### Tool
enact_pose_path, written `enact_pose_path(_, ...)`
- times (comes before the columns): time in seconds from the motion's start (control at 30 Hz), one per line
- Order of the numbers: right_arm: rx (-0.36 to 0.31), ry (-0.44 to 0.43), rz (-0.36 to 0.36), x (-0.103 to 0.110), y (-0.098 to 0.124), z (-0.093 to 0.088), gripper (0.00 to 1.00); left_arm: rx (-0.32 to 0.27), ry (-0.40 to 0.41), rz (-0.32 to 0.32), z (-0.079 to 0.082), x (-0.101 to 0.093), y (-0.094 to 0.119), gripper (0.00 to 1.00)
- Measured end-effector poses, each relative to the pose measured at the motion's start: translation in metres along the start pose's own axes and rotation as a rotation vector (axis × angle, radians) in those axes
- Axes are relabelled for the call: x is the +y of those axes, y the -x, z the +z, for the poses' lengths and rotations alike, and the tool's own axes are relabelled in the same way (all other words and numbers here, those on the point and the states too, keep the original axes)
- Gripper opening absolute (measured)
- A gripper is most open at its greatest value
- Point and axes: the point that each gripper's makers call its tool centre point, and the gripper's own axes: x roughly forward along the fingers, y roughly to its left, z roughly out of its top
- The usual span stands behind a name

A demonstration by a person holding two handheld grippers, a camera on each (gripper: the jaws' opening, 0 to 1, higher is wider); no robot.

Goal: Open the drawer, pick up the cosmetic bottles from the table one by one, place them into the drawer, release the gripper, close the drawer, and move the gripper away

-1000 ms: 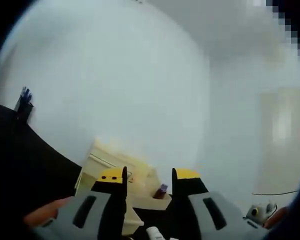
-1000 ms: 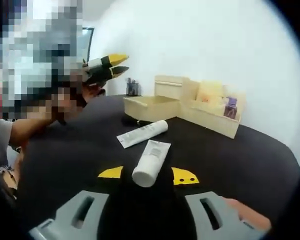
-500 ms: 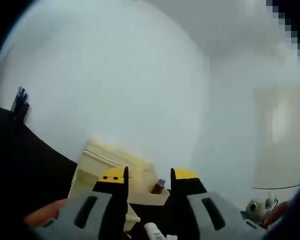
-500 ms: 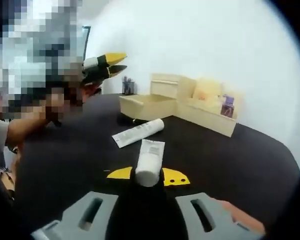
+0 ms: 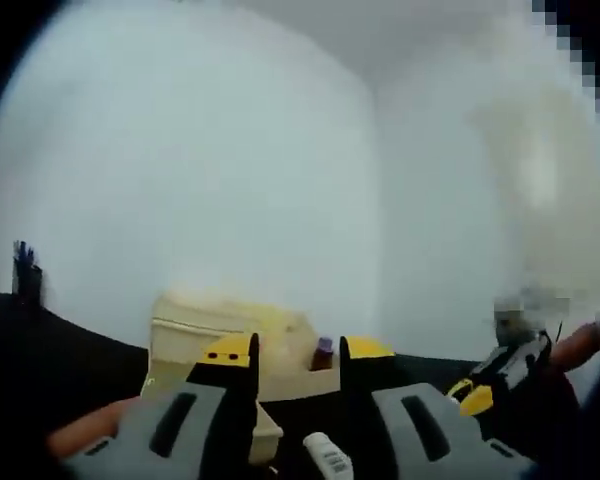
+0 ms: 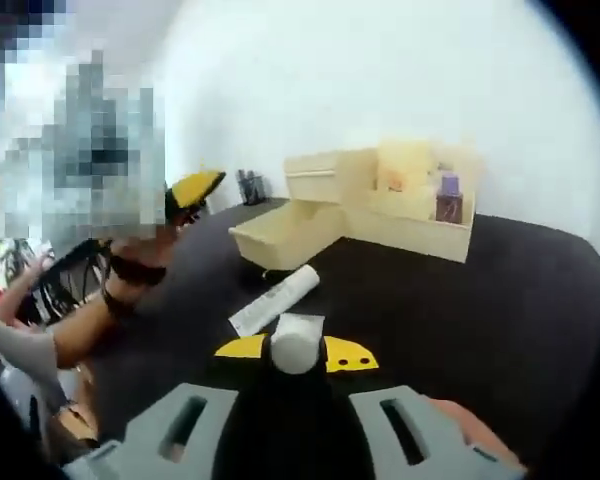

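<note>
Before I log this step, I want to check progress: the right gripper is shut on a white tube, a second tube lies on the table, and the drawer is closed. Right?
One thing is wrong: the drawer is open, pulled out from the wooden organizer, as the right gripper view shows. The rest holds: the right gripper is shut on a white tube, and a second tube lies on the table.

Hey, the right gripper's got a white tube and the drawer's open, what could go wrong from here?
1. The right gripper holds the white tube only near its cap end, so it may slip or swing on the way to the open drawer.
2. A second tube lies on the black table between gripper and drawer; a low carry might knock it.
3. The left gripper hovers near the drawer and may get in the way.
</note>
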Motion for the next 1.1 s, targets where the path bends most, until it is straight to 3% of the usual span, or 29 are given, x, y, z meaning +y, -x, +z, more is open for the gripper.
enact_pose_path(0.1,-0.001,-0.082,0.033,-0.001,0.004,0.011,0.15,0.006,-0.063,-0.021,0.003,-0.004,-0.002,0.35)
enact_pose_path(0.23,-0.021,-0.121,0.049,-0.006,0.008,0.023,0.15,0.017,-0.152,-0.081,0.000,-0.020,-0.005,0.36)
enact_pose_path(0.47,-0.043,-0.203,0.099,-0.002,0.013,0.032,0.15,0.085,-0.263,-0.293,-0.023,-0.074,-0.004,0.44)
enact_pose_path(0.57,-0.037,-0.230,0.124,0.004,0.015,0.032,0.15,0.112,-0.246,-0.404,-0.032,-0.101,0.002,0.44)
enact_pose_path(0.67,-0.026,-0.236,0.138,0.008,0.015,0.032,0.15,0.171,-0.262,-0.476,-0.047,-0.116,0.006,0.44)
enact_pose_path(0.9,-0.014,-0.233,0.171,0.023,0.016,0.029,0.15,0.280,-0.318,-0.514,-0.074,-0.126,0.010,0.41)
enact_pose_path(1.1,-0.001,-0.268,0.227,0.038,0.014,0.030,0.15,0.311,-0.369,-0.491,-0.084,-0.128,0.011,0.34)
